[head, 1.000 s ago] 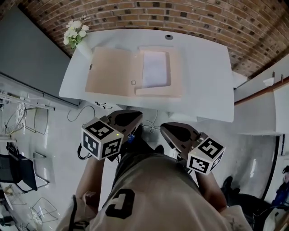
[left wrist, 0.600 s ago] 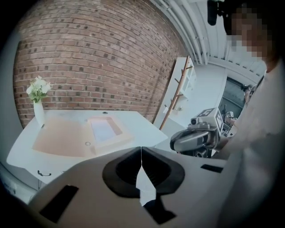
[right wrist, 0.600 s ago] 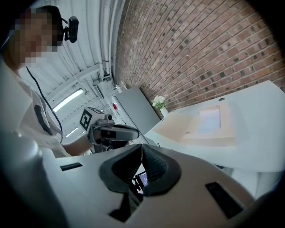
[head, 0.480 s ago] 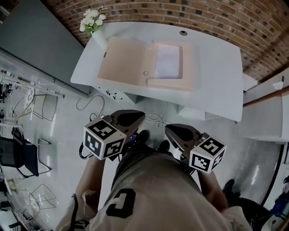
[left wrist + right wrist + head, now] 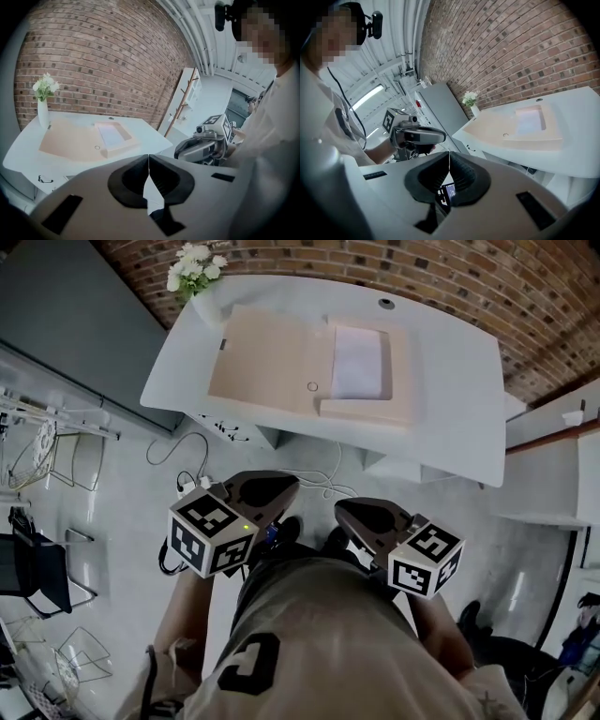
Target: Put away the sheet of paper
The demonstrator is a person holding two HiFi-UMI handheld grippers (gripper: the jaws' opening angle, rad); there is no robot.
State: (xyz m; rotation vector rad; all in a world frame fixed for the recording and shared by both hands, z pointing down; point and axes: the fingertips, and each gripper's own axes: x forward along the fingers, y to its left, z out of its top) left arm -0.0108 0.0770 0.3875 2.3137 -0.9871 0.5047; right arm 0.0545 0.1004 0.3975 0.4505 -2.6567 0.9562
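Observation:
A beige box folder (image 5: 267,360) lies open on the white table (image 5: 459,399), its lid flat to the left. The sheet of paper (image 5: 361,362) rests in the folder's right tray, also seen in the left gripper view as the paper (image 5: 111,135) and in the right gripper view as the paper (image 5: 529,119). My left gripper (image 5: 289,480) and right gripper (image 5: 340,506) hang close to my body, well short of the table. Both are shut with nothing between the jaws, which meet in the left gripper (image 5: 148,157) and the right gripper (image 5: 449,154).
A white vase of flowers (image 5: 195,266) stands at the table's far left corner. Behind the table runs a brick wall (image 5: 450,277). A grey cabinet (image 5: 66,324) and wire chairs (image 5: 47,577) are at the left, cables (image 5: 187,465) lie on the floor, and a white shelf (image 5: 562,465) is at the right.
The table has shifted a little up and to the right in the head view. Both grippers stay shut near my body, about where they were.

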